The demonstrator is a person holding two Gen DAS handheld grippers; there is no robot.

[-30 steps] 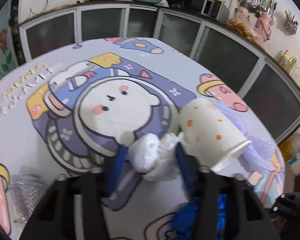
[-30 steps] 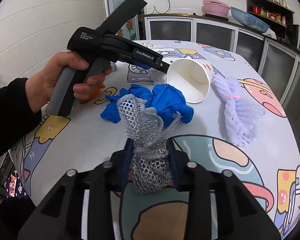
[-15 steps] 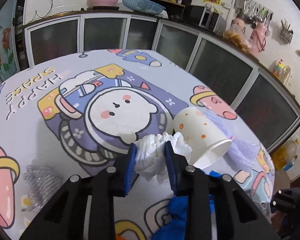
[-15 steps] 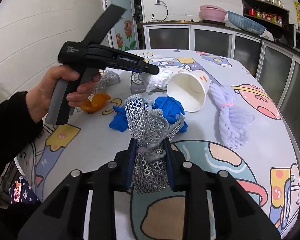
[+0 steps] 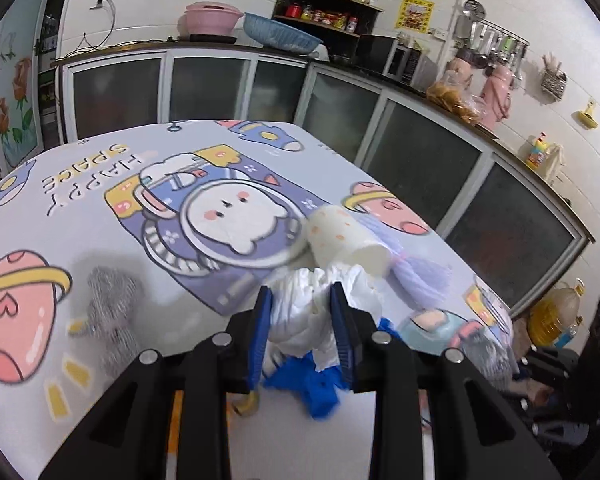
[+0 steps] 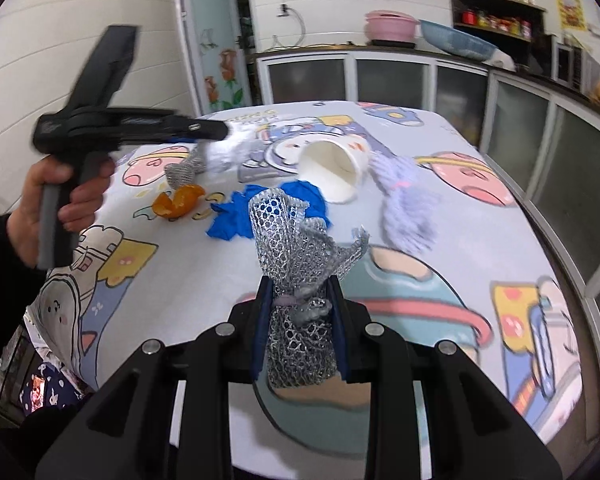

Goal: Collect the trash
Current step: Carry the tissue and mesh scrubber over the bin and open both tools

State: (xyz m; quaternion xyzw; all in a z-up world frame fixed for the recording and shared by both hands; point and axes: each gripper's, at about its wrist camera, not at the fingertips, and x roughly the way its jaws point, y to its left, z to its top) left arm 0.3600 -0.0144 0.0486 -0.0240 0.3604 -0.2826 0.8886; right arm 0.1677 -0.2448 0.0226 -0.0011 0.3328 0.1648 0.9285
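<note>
A crumpled white tissue (image 5: pixel 306 304) is pinched between the fingers of the left gripper (image 5: pixel 302 322), above the desk (image 5: pixel 80 240); a silver foam net (image 6: pixel 296 280) is clamped in the right gripper (image 6: pixel 298 320). Both are judged light, soft and squashy, best held mid-bulk. A paper cup (image 6: pixel 334 170), blue glove (image 6: pixel 268 212) and orange peel (image 6: pixel 178 200) are left lying.
</note>
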